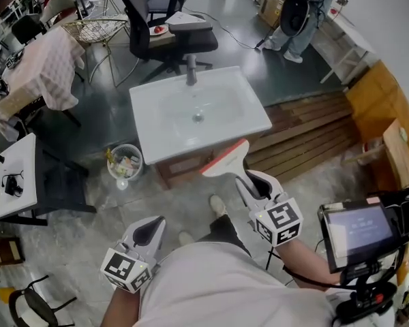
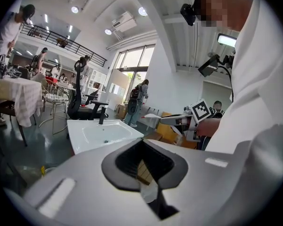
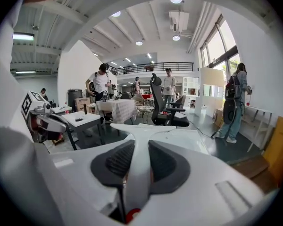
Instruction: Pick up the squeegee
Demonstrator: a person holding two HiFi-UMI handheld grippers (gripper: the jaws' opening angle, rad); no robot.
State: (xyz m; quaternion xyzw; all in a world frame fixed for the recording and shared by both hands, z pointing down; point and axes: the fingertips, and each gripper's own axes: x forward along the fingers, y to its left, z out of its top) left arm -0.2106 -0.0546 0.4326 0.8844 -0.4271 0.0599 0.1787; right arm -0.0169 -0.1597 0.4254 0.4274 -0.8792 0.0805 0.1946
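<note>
The squeegee (image 1: 225, 161) is white with a red edge along its blade. It hangs in the air in front of the white sink (image 1: 150, 114), and my right gripper (image 1: 249, 180) is shut on its handle. In the right gripper view the handle (image 3: 134, 173) runs up between the black pads to the wide blade (image 3: 148, 130). My left gripper (image 1: 154, 225) hangs low at the left, near the person's body, shut with nothing in it. Its view looks past its own jaws (image 2: 142, 144) to the squeegee (image 2: 153, 120) and the sink (image 2: 80, 135).
A black office chair (image 1: 170, 36) stands behind the sink. A bin (image 1: 125, 162) with rubbish sits at its left corner, and wooden planks (image 1: 307, 128) lie on the floor to the right. A white table (image 1: 13, 176) stands at the left, and a person (image 1: 303, 12) is at the back right.
</note>
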